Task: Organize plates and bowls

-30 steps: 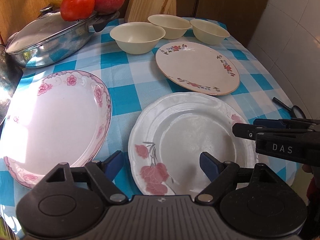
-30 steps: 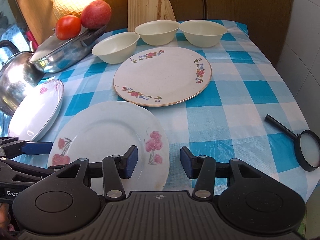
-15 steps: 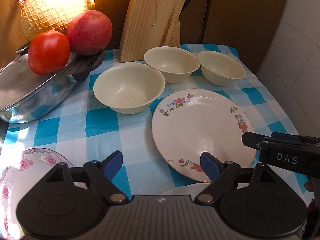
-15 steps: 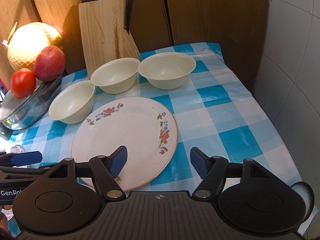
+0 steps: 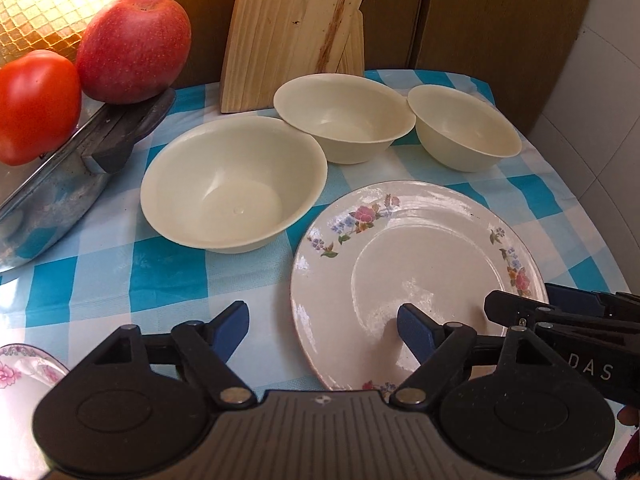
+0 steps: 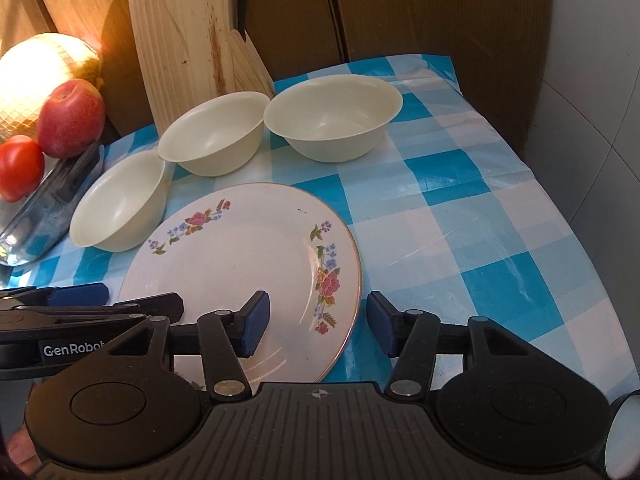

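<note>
A cream plate with small flower sprigs (image 5: 420, 248) (image 6: 240, 256) lies on the blue-checked cloth. Behind it stand three plain cream bowls: left (image 5: 232, 196) (image 6: 120, 200), middle (image 5: 344, 116) (image 6: 216, 140) and right (image 5: 466, 132) (image 6: 332, 120). My left gripper (image 5: 323, 330) hovers over the plate's left rim with its jaws closing a little; the pads touch nothing. My right gripper (image 6: 318, 326) straddles the plate's right rim, its jaws closing, with the pads clear of the rim. Each gripper's fingers (image 5: 516, 310) (image 6: 80, 294) show at the edge of the other's view.
A wooden knife block (image 5: 296, 32) stands behind the bowls. At the left, an apple (image 5: 132, 48) and a tomato (image 5: 36, 104) rest on a lidded steel pan (image 5: 60, 184), beside a netted melon (image 5: 48, 4). A pink-rimmed plate (image 5: 20, 368) shows at lower left. A tiled wall borders the right.
Both grippers moved forward over the table towards the bowls. The rose plate slid out of view beneath them, and the flowered plate now lies under both. The right jaws widened, then narrowed.
</note>
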A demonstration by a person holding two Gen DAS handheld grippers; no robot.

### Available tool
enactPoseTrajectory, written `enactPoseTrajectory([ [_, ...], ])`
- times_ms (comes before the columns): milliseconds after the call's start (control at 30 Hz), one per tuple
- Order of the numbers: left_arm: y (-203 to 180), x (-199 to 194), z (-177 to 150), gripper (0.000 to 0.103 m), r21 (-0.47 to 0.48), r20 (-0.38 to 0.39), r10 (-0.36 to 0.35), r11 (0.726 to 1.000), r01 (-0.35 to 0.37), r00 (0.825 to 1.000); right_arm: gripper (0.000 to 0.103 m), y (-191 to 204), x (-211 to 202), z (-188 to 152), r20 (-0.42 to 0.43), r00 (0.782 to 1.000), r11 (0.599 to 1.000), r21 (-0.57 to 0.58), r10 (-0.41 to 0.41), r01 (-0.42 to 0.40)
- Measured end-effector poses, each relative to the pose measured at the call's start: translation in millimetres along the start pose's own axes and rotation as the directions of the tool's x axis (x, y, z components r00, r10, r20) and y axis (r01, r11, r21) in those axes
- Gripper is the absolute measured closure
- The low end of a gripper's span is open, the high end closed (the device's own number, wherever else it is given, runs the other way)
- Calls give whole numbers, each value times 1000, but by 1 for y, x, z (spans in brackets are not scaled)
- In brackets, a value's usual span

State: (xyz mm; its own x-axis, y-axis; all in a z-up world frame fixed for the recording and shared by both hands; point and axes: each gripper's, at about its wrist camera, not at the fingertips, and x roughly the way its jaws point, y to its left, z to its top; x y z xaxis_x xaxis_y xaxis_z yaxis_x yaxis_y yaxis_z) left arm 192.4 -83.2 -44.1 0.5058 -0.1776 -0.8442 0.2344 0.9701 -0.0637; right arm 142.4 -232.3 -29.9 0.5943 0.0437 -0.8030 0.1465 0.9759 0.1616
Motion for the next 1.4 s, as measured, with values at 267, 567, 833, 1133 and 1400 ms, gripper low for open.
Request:
enactPoseTrajectory([
  [267,0,4,3,27,1,37,-16,1000,16,999,33,0,1,0,14,1000,1000,-13,24,-23],
  [567,-15,7,7,28,71,20,-56,996,54,998,61,-9,5,6,23,999,1000,20,24,-24],
  [833,-16,4,4,31,74,17,-68,995,66,998,61,-14,-2,1,-1,999,999,26,42,-42],
  [1133,-16,6,4,25,88,33,-73,994,70,997,50,-24,-4,-2,16,994,991,80,105,-105],
  [1400,-12,1,7,38,27,21,-72,997,71,997,58,-20,-5,1,14,998,995,80,56,-57],
])
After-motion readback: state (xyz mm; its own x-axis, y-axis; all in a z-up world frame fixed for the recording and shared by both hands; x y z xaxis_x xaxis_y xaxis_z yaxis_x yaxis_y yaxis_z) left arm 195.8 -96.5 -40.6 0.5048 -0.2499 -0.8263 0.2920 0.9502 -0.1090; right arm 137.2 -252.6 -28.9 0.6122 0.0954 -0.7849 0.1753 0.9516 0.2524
